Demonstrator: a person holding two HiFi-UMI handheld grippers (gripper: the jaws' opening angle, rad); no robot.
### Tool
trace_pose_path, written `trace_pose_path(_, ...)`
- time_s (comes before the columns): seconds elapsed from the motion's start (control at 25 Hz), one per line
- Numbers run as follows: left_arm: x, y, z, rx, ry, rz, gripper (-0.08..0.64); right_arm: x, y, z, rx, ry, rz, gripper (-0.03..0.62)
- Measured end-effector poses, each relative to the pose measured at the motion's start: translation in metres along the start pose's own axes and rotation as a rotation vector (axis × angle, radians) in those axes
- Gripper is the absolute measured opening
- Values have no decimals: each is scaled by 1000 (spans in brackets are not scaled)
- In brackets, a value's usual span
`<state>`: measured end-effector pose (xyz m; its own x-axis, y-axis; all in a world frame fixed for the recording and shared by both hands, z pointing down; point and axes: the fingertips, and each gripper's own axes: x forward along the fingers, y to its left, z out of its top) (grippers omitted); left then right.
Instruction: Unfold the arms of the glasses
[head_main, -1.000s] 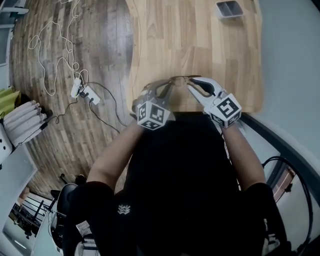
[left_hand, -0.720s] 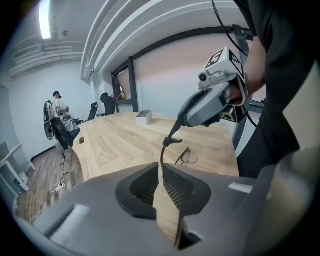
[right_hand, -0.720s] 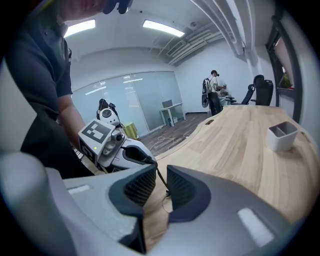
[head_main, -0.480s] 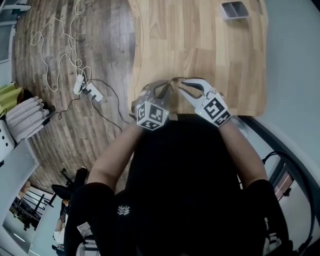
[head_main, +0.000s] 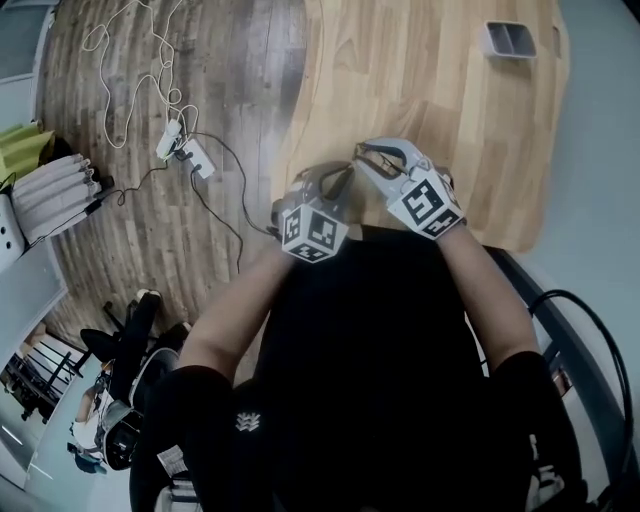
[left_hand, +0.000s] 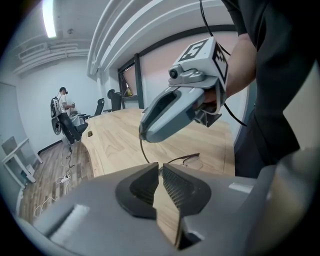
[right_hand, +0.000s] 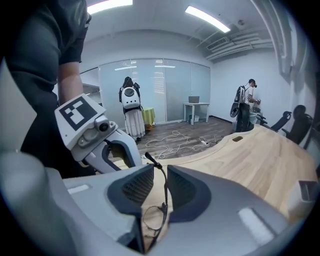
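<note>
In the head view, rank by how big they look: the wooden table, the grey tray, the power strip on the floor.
1. wooden table, by far.
2. grey tray and power strip: about alike, so unranked.

Glasses (head_main: 345, 179) mostly behind the left gripper (head_main: 320, 182) and right gripper (head_main: 366, 160) in head view.

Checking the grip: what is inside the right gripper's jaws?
A glasses arm stands between the right gripper's slightly parted jaws, a lens below it. The jaws cover the rest of the frame.
</note>
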<state>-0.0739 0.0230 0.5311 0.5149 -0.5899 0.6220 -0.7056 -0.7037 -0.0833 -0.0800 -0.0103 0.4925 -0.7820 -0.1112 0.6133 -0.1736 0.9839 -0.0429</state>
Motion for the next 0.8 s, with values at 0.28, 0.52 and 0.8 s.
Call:
trace_pose_path(0.28, -9, 2, -4, -17, -4, 13, 35, 9, -6, 1, 69, -7, 15, 83)
trace_pose_path(0.52, -4, 1, -5, -15, -15, -13, 35, -10, 1, -47, 224, 59, -71, 83)
trace_pose_path(0.8, 3, 0, -6, 14, -17, -49, 35, 7, 0, -89, 311, 160, -140, 83)
